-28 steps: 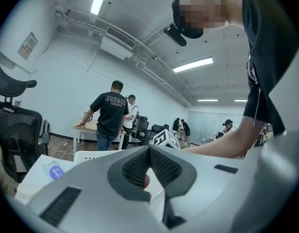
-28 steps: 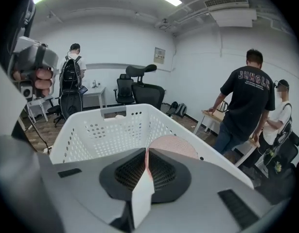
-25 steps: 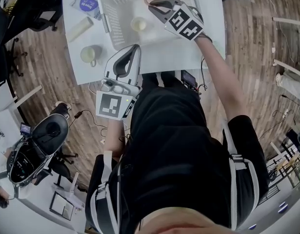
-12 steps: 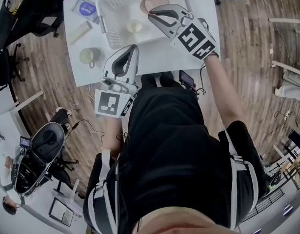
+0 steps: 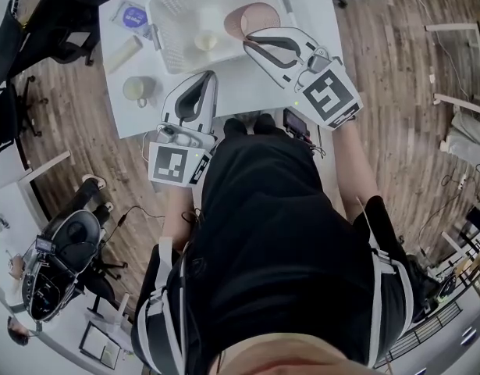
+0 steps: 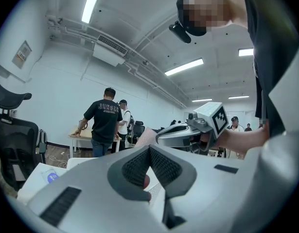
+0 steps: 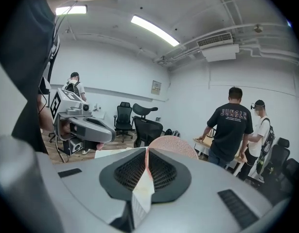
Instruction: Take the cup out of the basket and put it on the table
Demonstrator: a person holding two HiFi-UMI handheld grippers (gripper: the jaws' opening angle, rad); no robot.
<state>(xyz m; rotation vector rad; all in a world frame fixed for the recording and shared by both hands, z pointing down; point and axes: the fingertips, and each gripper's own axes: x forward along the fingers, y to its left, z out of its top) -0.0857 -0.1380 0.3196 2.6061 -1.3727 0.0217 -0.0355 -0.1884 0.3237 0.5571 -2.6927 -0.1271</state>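
Grips the pink cup (image 7: 171, 147) by its rim wall in the right gripper (image 5: 247, 44), above the white basket (image 5: 158, 37); left gripper (image 5: 212, 76) closed, empty. Looks light, stiff, textured; pinches safely at the rim.

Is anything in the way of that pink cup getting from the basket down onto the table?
Nothing visible. The right gripper holds the pink cup by its rim over the basket's right side, and bare table lies just beside the basket.

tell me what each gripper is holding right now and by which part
The right gripper pinches the pink cup by the thin edge of its wall. The left gripper has its jaws together on nothing.
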